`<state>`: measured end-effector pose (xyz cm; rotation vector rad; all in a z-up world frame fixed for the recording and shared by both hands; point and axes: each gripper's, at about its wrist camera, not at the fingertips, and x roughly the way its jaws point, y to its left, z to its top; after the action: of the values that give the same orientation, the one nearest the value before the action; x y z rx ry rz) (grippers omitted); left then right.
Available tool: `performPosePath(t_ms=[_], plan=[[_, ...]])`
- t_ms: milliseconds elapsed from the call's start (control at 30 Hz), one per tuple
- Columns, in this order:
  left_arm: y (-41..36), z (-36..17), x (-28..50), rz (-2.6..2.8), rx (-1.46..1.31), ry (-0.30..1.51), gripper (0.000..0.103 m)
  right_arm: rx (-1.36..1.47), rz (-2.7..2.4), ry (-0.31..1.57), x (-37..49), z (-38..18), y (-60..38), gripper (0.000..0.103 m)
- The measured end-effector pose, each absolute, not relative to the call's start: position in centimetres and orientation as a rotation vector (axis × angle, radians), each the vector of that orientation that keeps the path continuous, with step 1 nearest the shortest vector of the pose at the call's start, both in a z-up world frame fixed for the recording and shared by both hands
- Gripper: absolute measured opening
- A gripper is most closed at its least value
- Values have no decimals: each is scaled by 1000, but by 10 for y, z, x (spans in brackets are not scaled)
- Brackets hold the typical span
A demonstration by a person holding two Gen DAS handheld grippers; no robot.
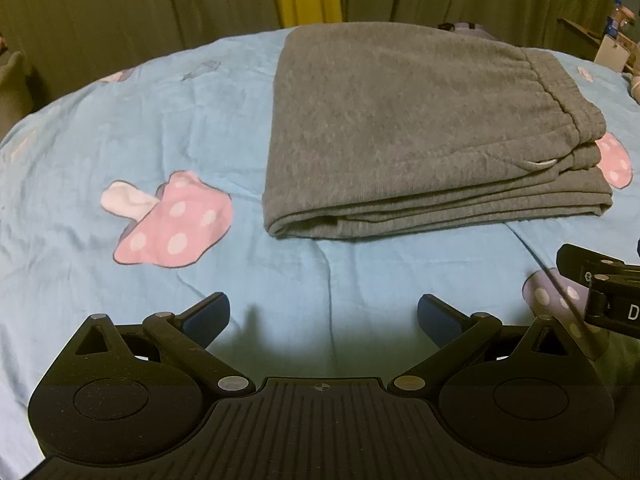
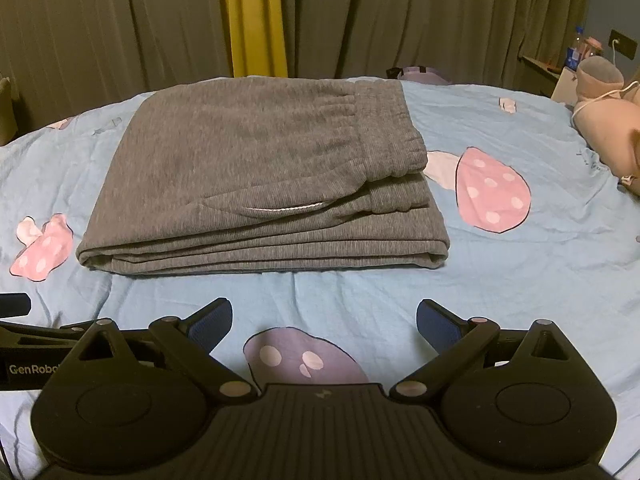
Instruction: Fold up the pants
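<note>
Pants [image 2: 256,176] lie folded on the bed [image 2: 520,280]. They are gray and soft, stacked in flat layers. The top layer has the stretchy waistband [image 2: 380,136] on the right side of the pants. A thin white cord [image 2: 280,210] peeks out near the front of the pants, just under the top layer.

The bed has a blue sheet with pink mushrooms on it. One mushroom [image 2: 494,192] lies just to the right of the pants. Another mushroom [image 2: 40,248] lies to the left of the pants. A purple mushroom [image 2: 304,356] sits in front of the pants, between the right gripper's fingers.

The left gripper [image 1: 323,316] hangs in front of the pants, not touching them. Its jaws are wide apart and hold nothing. The right gripper [image 2: 324,318] also hangs in front of the pants, not touching them. Its jaws are wide apart too, with nothing between them but the sheet. The two grippers are side by side.

Behind the pants hang dark curtains [image 2: 120,20] with a yellow strip [image 2: 254,20] in the middle. Far to the right of the pants lies a pink plush toy [image 2: 608,120].
</note>
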<state>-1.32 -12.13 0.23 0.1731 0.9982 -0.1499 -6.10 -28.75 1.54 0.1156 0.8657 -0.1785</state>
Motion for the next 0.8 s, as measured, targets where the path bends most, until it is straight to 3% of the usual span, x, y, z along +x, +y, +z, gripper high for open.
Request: performPosePath(t_ms=[800], plan=[[-119,2,-13,-162,148,1007,103,114,-186,880,-61,12,-288,99]])
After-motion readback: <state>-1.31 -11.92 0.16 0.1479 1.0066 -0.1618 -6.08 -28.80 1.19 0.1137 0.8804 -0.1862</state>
